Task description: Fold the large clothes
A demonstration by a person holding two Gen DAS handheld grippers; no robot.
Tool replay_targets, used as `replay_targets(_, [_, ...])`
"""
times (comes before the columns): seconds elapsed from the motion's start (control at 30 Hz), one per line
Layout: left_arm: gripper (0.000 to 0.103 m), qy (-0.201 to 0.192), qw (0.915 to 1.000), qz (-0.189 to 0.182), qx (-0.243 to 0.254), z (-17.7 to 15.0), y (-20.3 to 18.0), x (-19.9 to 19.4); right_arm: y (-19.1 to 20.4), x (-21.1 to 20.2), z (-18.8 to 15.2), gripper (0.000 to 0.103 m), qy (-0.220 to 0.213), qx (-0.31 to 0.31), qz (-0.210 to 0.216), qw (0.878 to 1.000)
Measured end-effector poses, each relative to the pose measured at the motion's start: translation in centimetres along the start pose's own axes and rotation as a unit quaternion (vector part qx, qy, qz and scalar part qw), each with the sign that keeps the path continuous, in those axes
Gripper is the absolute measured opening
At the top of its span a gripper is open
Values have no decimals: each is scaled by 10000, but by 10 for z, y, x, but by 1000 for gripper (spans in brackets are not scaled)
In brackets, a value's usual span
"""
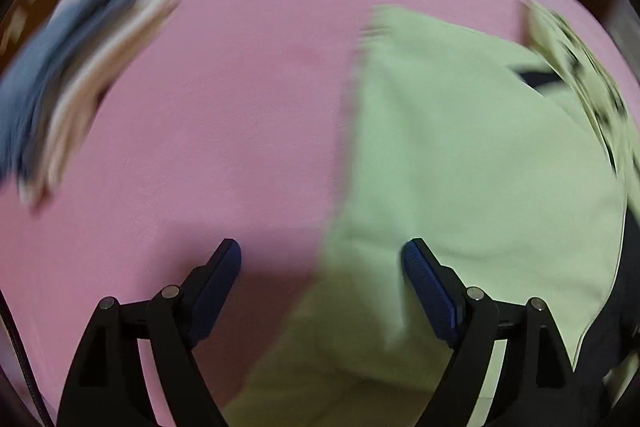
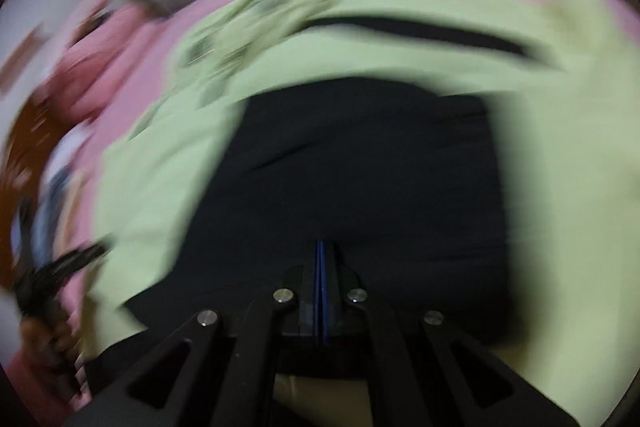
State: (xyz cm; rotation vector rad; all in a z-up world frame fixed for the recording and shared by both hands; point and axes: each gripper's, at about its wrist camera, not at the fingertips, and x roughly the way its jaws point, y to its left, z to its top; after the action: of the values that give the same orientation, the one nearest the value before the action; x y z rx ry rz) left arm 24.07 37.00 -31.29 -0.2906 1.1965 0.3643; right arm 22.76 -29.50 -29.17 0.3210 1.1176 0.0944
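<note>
At the far left of the pink bed sheet lies one blurred pile of folded cloth, blue with pale stripes, well apart from the rest. The sheet is smooth and matte, and a wide bare stretch of it stays free between this pile and the light green garment. The green cloth looks soft and flat, with one straight vertical edge toward the middle of the bed.

The left gripper hangs over that edge, its two dark blue ribbed pads spread wide; nothing is between them, one pad is above pink sheet, the other above green cloth.

Further right, a black garment lies on top of the green one, roughly square, with green showing on three sides. The right gripper is above it with its pads pressed fully together; I cannot tell if any cloth is pinched. A patterned green piece lies at the far edge. One black band crosses the green cloth.
</note>
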Motion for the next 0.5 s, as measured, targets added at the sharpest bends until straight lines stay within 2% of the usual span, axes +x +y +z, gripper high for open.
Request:
replay_targets(0.03, [83, 61, 9995, -153, -288, -1, 12, 1, -11, -7, 1, 0, -89, 148, -220, 9996])
replay_targets(0.07, [83, 50, 9988, -256, -408, -2, 18, 1, -23, -13, 4, 0, -158, 324, -179, 9992])
replay_targets(0.13, [81, -36, 9987, -348, -383, -4, 22, -5, -33, -15, 2, 0, -149, 475, -153, 9986])
replay_targets(0.17, [75, -79, 9990, -280, -337, -4, 22, -8, -30, -16, 2, 0, -161, 390, -287, 9987])
replay_targets(0.2, [69, -97, 9993, -192, -304, -5, 21, -12, -22, -15, 2, 0, -180, 244, -499, 9983])
replay_targets(0.23, [67, -104, 9994, -152, -281, -2, 19, -17, -8, -13, 3, 0, -192, 120, -716, 9972])
replay_targets(0.33, [66, -243, 9995, 14, -191, -7, 12, -39, 25, -13, -1, 6, -178, 104, -1010, 9947])
replay_targets(0.4, [66, -381, 9991, 145, -76, -10, 7, -59, 34, -16, -3, 15, -119, 231, -1005, 9946])
replay_targets(0.5, [66, -553, 9983, 112, 117, -18, 1, -93, 47, -31, -18, 18, -65, 366, -825, 9959])
